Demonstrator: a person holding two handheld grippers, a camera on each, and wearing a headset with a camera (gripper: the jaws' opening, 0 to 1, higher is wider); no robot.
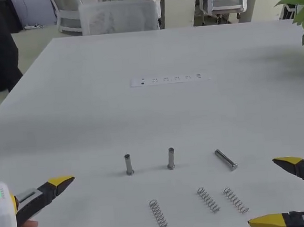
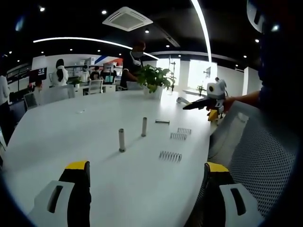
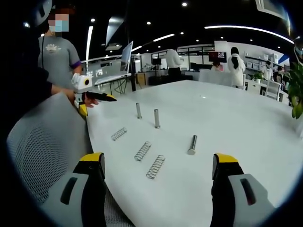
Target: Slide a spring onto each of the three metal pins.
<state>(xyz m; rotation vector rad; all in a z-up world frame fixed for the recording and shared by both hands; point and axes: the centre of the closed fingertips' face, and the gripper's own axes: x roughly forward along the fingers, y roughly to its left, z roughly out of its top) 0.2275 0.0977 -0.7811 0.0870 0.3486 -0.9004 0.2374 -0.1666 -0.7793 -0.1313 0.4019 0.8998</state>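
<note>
Nothing threaded yet: left gripper and right gripper both spread wide, empty, flanking the parts for a first pick; three springs loose on the table near two upright pins, third pin lying flat

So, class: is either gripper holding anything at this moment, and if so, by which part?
Nothing is held. The left gripper and right gripper both stand with jaws open and empty; the three springs lie loose on the table.
</note>
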